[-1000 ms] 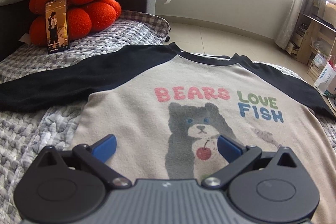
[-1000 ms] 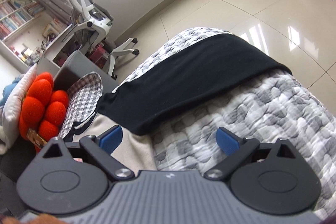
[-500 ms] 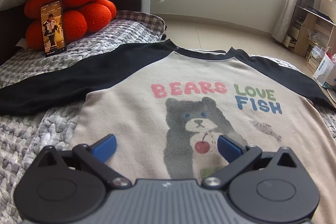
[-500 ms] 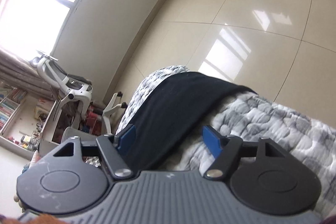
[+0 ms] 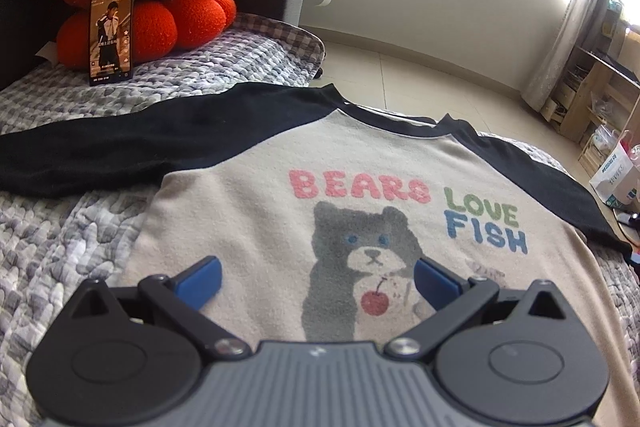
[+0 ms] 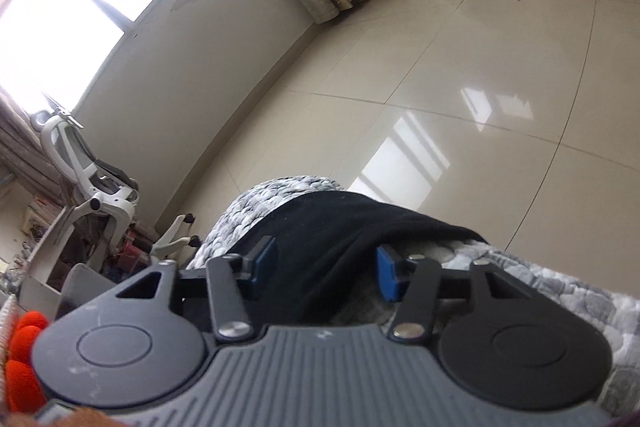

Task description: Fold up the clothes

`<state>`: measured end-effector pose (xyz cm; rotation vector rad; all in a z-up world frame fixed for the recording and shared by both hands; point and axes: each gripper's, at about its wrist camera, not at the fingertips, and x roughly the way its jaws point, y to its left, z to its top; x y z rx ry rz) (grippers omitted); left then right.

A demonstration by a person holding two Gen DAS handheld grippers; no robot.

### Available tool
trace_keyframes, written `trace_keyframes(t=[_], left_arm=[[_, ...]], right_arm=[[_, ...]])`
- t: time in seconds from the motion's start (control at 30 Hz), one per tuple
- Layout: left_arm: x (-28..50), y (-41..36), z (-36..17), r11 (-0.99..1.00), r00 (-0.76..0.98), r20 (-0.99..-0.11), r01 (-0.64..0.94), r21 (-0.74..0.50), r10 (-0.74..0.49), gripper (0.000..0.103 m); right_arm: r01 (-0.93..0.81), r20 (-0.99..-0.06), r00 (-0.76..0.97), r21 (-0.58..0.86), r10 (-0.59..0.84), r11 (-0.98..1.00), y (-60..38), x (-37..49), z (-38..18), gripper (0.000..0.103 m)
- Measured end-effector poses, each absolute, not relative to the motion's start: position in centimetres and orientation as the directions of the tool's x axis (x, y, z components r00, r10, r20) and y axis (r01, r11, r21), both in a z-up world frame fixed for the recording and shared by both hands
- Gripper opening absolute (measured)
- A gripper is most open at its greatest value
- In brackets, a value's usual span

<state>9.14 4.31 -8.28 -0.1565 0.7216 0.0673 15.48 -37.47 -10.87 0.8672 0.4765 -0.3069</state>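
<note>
Right tool (image 6: 326, 267), tilted downward, is closing around the black sleeve (image 6: 332, 235), not yet gripping.

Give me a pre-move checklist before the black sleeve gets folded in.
1. Shirt spread flat, print up: ok.
2. Black sleeve between the right tongs: ok, jaws closing on it.
3. Pads pressing the sleeve firmly: cannot tell.
4. Left tongs open and empty above the shirt: ok.
5. Phone propped beyond the other sleeve, off the shirt: ok.
</note>
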Motion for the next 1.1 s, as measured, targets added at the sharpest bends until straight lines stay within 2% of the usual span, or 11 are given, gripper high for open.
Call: trace_keyframes(t=[0.03, 0.1, 0.23, 0.43, 0.63, 0.9, 1.1], left_arm=[[9.2, 4.3, -8.3, 0.985, 0.75, -0.662, -0.117, -0.123, 0.006, 0.103], [9.2, 4.4, -8.2, 0.984, 0.75, -0.661, -0.121, -0.132, 0.004, 0.103], [9.2, 4.5, -8.2, 0.982, 0.751, -0.661, -0.123, -0.141, -0.001, 0.103], [9.2, 4.7, -8.1, 0.983, 0.749, -0.663, -0.115, -0.145, -0.01, 0.103], [9.1, 5.2, -7.9, 0.978, 0.747, -0.665, -0.121, -0.168, -0.021, 0.103], [8.8, 6.0, -7.2, 0.971, 0.759, -0.65, -0.139, -0.194, -0.021, 0.103], [8.7, 6.5, -6.9, 0.968, 0.763, -0.646, -0.148, -0.202, -0.018, 0.103]], right_arm=[[0.46, -0.523, 0.848, 0.637, -0.092, 0.618, -37.3, 15.4, -10.9, 0.03], [0.494, -0.532, 0.834, 0.605, -0.144, 0.625, -36.9, 15.3, -11.0, 0.016], [0.507, -0.494, 0.839, 0.557, -0.229, 0.658, -35.7, 14.9, -10.3, 0.01], [0.529, -0.425, 0.831, 0.407, -0.358, 0.745, -32.1, 15.4, -8.3, 0.008], [0.484, -0.241, 0.871, 0.275, -0.427, 0.831, -28.2, 15.1, -5.6, 0.008], [0.287, -0.025, 0.958, 0.131, -0.287, 0.949, -23.5, 13.2, -2.5, 0.008], [0.132, 0.0, 0.991, 0.077, -0.133, 0.988, -20.9, 12.2, -1.6, 0.008]])
